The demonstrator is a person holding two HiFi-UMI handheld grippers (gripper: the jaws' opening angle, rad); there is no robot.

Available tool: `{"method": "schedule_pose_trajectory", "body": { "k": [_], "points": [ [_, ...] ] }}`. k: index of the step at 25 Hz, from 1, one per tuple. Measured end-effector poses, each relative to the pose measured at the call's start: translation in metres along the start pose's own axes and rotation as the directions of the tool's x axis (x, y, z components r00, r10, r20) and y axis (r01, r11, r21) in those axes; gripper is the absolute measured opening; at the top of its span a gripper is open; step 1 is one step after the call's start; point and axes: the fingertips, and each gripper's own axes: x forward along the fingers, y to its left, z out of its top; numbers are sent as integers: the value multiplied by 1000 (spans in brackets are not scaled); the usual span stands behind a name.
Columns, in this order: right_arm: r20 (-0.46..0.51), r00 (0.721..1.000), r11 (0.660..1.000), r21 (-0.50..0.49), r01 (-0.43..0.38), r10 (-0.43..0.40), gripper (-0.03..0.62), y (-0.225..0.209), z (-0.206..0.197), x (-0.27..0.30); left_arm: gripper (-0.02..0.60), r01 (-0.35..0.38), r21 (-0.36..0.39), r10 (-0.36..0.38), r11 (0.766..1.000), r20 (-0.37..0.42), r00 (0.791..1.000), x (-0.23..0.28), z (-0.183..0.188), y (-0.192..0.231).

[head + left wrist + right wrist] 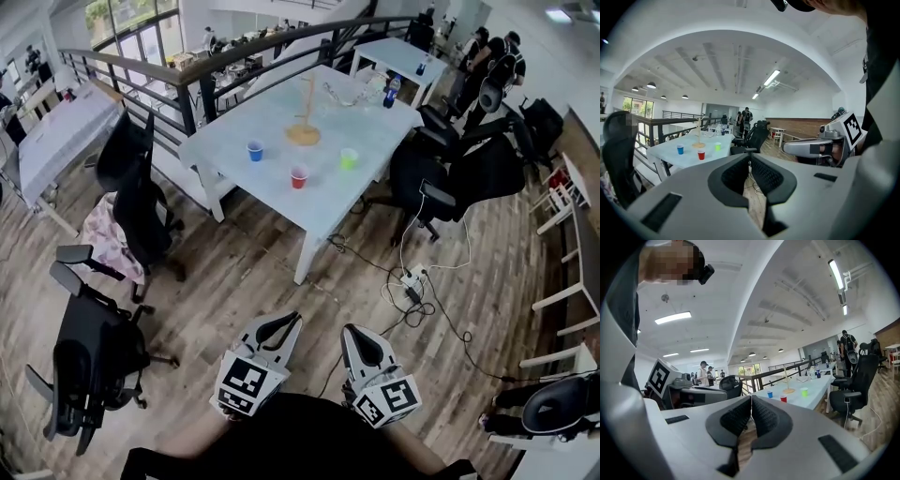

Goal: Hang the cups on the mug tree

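Left gripper point(289, 321) and right gripper point(350, 332) hover over the floor point(234, 277), jaws closed on nothing, well short of the tabletop point(384, 131). Blue cup point(254, 150), red cup point(299, 177) and green cup point(349, 158) stand upright near the mug tree point(304, 112). I'd step closer, then open one gripper.

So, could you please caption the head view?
Left gripper and right gripper, shut, face a table bearing cups and mug tree.

Mug tree point(303, 131): pale tan wood.
Left of mug tree: blue cup point(255, 150).
In front of it: red cup point(299, 176).
Front-right of it: light green cup point(349, 158).
Table point(323, 202) beneath it: white.
Floor point(253, 272): grey-brown planks.
Left gripper point(292, 320) and right gripper point(349, 331): grey, with black pads and black-and-white square markers.
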Motion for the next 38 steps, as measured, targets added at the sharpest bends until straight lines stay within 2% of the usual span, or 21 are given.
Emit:
{"method": "schedule_pose_trajectory", "body": {
  "k": [9, 19, 28, 31, 38],
  "points": [
    [-22, 999, 1000, 11, 25, -25, 26, 27, -7, 86, 29, 15, -30, -15, 999, -7, 1000, -5, -11, 94],
    [-39, 996, 995, 54, 80, -77, 27, 23, -17, 116, 30, 56, -56, -57, 997, -23, 998, 6, -21, 124],
    [-69, 996, 993, 102, 67, -60, 28, -21, -15, 146, 30, 37, -71, -40, 997, -49, 998, 51, -13, 140],
    [-73, 997, 995, 98, 33, -26, 27, -38, -10, 163, 29, 16, -60, -19, 998, -55, 998, 71, -3, 149],
    [-65, 998, 993, 117, 10, -3, 26, -105, 14, 193, 30, -16, -49, 14, 999, -56, 998, 137, 25, 161]
  ]
}}
